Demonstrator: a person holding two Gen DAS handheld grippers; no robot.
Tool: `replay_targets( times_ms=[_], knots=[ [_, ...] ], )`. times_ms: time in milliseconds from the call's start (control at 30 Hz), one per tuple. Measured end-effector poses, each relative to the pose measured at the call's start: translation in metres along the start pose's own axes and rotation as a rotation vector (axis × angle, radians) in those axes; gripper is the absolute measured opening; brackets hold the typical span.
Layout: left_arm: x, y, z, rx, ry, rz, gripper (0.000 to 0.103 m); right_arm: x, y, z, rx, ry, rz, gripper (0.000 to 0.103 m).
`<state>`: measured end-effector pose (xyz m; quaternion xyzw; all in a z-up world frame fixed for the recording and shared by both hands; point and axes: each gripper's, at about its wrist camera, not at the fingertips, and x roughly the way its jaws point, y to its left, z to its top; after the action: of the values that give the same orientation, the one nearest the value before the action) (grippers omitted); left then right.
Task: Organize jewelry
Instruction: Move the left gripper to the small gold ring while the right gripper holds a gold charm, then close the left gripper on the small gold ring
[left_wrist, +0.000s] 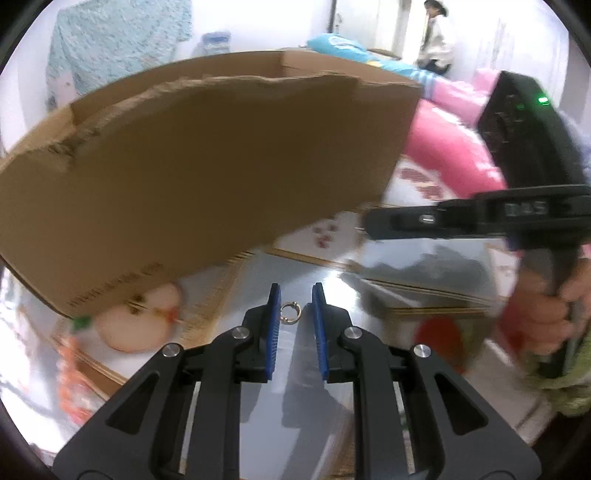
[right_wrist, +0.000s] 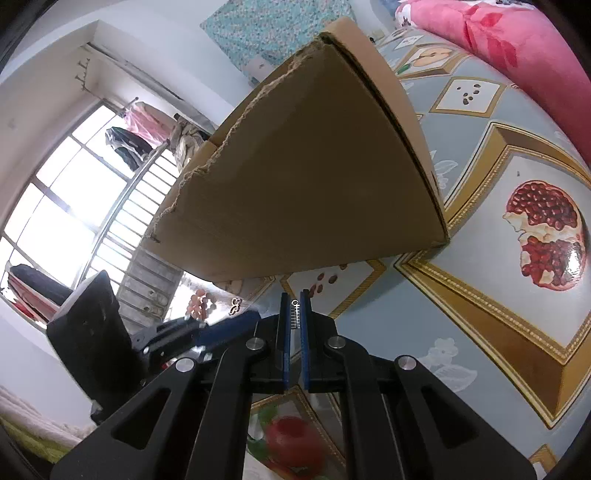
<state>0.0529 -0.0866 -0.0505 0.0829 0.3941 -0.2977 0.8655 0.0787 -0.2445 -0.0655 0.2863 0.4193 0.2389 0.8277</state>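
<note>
A small gold ring (left_wrist: 290, 313) lies on the glossy fruit-print tablecloth (left_wrist: 369, 295), just in front of a torn cardboard box (left_wrist: 221, 166). My left gripper (left_wrist: 296, 304) points down at the ring. Its blue pads stand narrowly apart on either side of it, with a gap on the right side. My right gripper (right_wrist: 294, 308) is shut on a small silver pendant (right_wrist: 295, 314), held upright between the pads near the box's (right_wrist: 314, 166) lower edge. In the left wrist view the right gripper (left_wrist: 424, 219) reaches in from the right, held by a hand (left_wrist: 554, 317).
The box fills most of the space ahead in both views and stands on the tablecloth (right_wrist: 461, 240). Pink bedding (left_wrist: 443, 147) lies beyond the table, and a person (left_wrist: 436, 40) sits far back. A barred window (right_wrist: 55, 206) is on the left.
</note>
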Motion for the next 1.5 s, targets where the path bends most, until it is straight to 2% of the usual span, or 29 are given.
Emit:
replay_targets(
  times_ms=[100, 167, 267, 400, 567, 733, 900, 967, 1067, 1167, 1300, 1400, 1500],
  knots=[
    [-0.005, -0.007, -0.003, 0.01, -0.003, 0.028, 0.017, -0.004, -0.001, -0.002, 0.0, -0.006, 0.002, 0.005],
    [-0.011, -0.007, -0.004, -0.012, -0.015, 0.045, 0.031, -0.007, -0.003, -0.003, -0.002, -0.009, 0.0, 0.005],
    [-0.017, -0.005, -0.004, -0.04, -0.023, 0.047, 0.032, -0.01, -0.005, -0.004, -0.008, -0.013, -0.006, 0.005],
    [-0.012, -0.009, -0.007, -0.048, 0.015, 0.038, 0.032, -0.014, -0.005, -0.004, -0.007, -0.018, -0.004, 0.005],
    [-0.005, -0.015, -0.007, -0.046, 0.034, 0.0, 0.031, -0.019, -0.005, -0.005, -0.006, -0.024, 0.0, 0.005],
    [0.0, -0.013, -0.003, -0.052, 0.02, -0.025, 0.031, -0.021, -0.008, -0.006, 0.0, -0.024, -0.002, 0.005],
    [-0.002, -0.008, -0.002, -0.101, 0.001, -0.145, 0.032, -0.022, -0.009, -0.004, 0.005, -0.028, -0.005, 0.005],
    [-0.007, -0.008, -0.002, -0.084, -0.018, -0.138, 0.032, -0.024, -0.01, -0.004, 0.003, -0.03, -0.009, 0.005],
    [-0.011, -0.004, -0.005, -0.029, -0.025, -0.062, 0.032, -0.024, -0.014, -0.002, 0.006, -0.031, -0.01, 0.005],
    [-0.007, -0.005, -0.002, 0.044, -0.007, 0.004, 0.032, -0.023, -0.015, -0.002, 0.012, -0.029, -0.008, 0.005],
    [0.0, -0.005, 0.0, 0.157, 0.037, 0.04, 0.032, -0.02, -0.016, -0.003, 0.009, -0.026, -0.01, 0.005],
    [-0.001, -0.006, 0.002, 0.224, 0.041, 0.037, 0.031, -0.019, -0.018, -0.002, 0.012, -0.023, -0.012, 0.005],
    [-0.003, -0.002, 0.005, 0.245, 0.051, 0.001, 0.022, -0.018, -0.021, -0.001, 0.014, -0.023, -0.009, 0.005]
  ],
)
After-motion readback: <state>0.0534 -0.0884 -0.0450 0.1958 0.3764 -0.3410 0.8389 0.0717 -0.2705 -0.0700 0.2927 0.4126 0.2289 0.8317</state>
